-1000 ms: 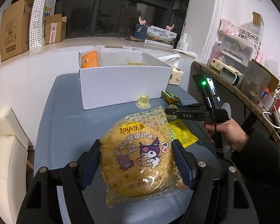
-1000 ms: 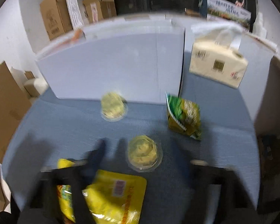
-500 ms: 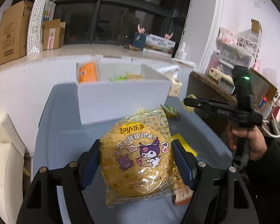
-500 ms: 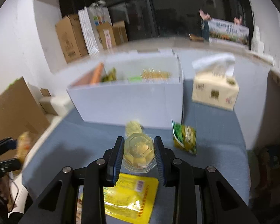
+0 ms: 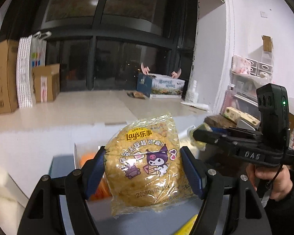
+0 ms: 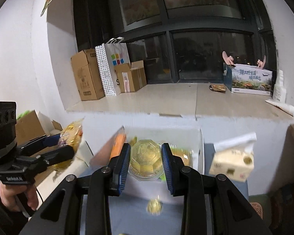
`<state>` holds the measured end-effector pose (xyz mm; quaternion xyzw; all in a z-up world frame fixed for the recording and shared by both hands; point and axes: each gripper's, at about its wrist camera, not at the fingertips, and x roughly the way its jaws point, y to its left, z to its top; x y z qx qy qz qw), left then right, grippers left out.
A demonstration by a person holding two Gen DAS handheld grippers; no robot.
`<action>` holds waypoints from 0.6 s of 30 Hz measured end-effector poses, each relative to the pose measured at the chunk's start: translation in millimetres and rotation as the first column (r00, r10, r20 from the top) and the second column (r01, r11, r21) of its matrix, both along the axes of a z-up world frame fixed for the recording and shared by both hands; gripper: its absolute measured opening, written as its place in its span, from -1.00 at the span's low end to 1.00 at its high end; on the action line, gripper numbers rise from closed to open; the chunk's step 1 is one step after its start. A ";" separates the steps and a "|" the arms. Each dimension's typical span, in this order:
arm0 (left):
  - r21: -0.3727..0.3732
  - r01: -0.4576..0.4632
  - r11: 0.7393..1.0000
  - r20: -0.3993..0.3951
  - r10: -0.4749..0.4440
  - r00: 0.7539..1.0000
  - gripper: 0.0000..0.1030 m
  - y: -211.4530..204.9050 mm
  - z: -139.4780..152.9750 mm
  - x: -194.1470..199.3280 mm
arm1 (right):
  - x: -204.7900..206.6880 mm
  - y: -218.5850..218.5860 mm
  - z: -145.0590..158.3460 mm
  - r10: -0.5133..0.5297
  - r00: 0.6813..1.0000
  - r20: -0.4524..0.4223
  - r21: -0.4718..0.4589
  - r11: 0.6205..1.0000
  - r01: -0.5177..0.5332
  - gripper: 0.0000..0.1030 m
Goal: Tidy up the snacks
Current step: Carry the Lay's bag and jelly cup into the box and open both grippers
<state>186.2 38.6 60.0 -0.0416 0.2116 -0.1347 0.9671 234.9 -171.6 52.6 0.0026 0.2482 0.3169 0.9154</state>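
Both grippers rose off the blue table (image 6: 127, 211), fingers grasping chips (image 5: 147, 164) and jelly cup (image 6: 146, 156).

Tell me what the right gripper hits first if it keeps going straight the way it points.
Likely the white box: the right gripper, shut on a jelly cup, points over its open top. Depth is unclear.

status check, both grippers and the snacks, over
Left gripper shut on Lay's chip bag. Right gripper shut on jelly cup. Both held above white box; nothing in the way.
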 end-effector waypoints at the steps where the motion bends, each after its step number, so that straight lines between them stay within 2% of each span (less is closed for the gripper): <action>1: 0.005 0.000 1.000 -0.002 0.000 1.000 0.51 1.4 4.4 12.5 | 8.9 5.3 3.3 -0.002 1.000 0.003 -0.022 1.000 0.002 -0.32; 5: 0.015 -0.027 1.000 -0.027 0.027 0.999 0.51 6.7 5.4 56.0 | 46.5 21.9 3.7 -0.012 0.999 -0.034 -0.073 0.997 0.010 -0.32; 8: 0.051 -0.046 0.998 -0.067 0.049 0.997 0.52 7.7 -8.7 88.5 | 69.9 27.0 -8.5 -0.033 0.995 -0.092 -0.081 0.996 0.025 -0.32; 10: 0.079 -0.050 0.996 -0.100 0.058 0.993 0.52 8.7 -21.8 108.5 | 86.2 35.9 -18.7 -0.053 0.991 -0.121 -0.129 0.991 0.037 -0.32; 13: 0.053 -0.060 0.997 -0.164 0.068 0.984 0.56 15.0 -37.3 127.8 | 99.7 44.8 -29.9 -0.060 0.990 -0.124 -0.173 0.984 0.038 -0.30; 14: 0.040 -0.065 0.997 -0.186 0.071 0.980 0.77 17.4 -41.7 132.0 | 104.8 46.1 -34.5 -0.060 0.988 -0.141 -0.173 0.984 0.035 -0.19; 15: 0.029 -0.070 0.997 -0.204 0.074 0.976 1.00 19.9 -46.1 135.3 | 110.6 47.3 -40.7 -0.064 0.984 -0.168 -0.177 0.984 0.034 0.04; 16: 0.026 -0.078 0.997 -0.206 0.082 0.975 1.00 20.7 -49.4 134.8 | 114.8 47.3 -46.2 -0.082 0.980 -0.184 -0.182 0.982 0.048 0.75; 17: 0.030 -0.085 0.996 -0.199 0.089 0.976 1.00 21.4 -51.2 132.9 | 116.8 44.4 -51.7 -0.118 0.976 -0.180 -0.180 0.980 0.086 1.00; 18: 0.044 -0.103 0.994 -0.193 0.110 0.975 1.00 22.5 -53.4 131.3 | 117.3 40.8 -55.5 -0.126 0.976 -0.180 -0.161 0.982 0.097 1.00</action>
